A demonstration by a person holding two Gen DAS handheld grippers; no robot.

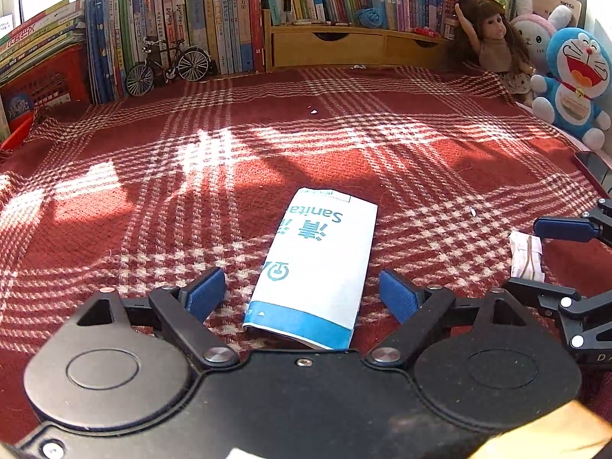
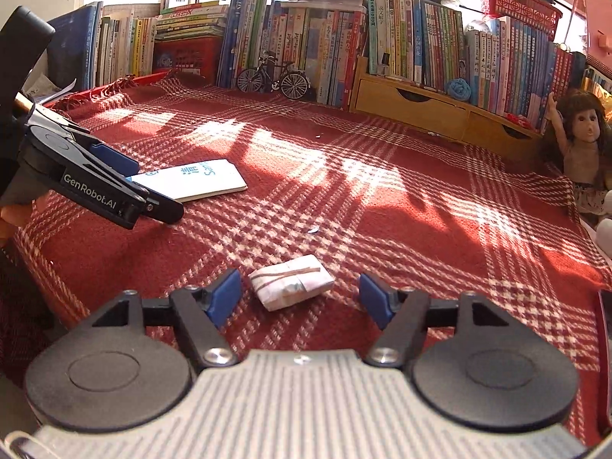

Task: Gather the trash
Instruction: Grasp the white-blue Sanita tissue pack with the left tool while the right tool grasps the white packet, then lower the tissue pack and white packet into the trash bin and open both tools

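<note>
A flat white paper bag with blue print (image 1: 317, 264) lies on the red plaid cloth (image 1: 267, 145). My left gripper (image 1: 302, 294) is open, its blue pads on either side of the bag's near end. The same bag (image 2: 191, 179) shows at the left of the right wrist view, partly behind the left gripper (image 2: 126, 187). A small folded paper packet (image 2: 290, 281) lies between the open blue pads of my right gripper (image 2: 300, 298). In the left wrist view this packet (image 1: 527, 256) sits at the far right, between the right gripper's fingers (image 1: 562, 229).
Rows of books (image 2: 382, 46) line the back, with a model bicycle (image 2: 273, 76) and a wooden drawer unit (image 2: 428, 109) in front. A doll (image 2: 583, 141) and plush toys (image 1: 573, 80) stand at the right. Tiny white scraps (image 2: 313, 230) dot the cloth.
</note>
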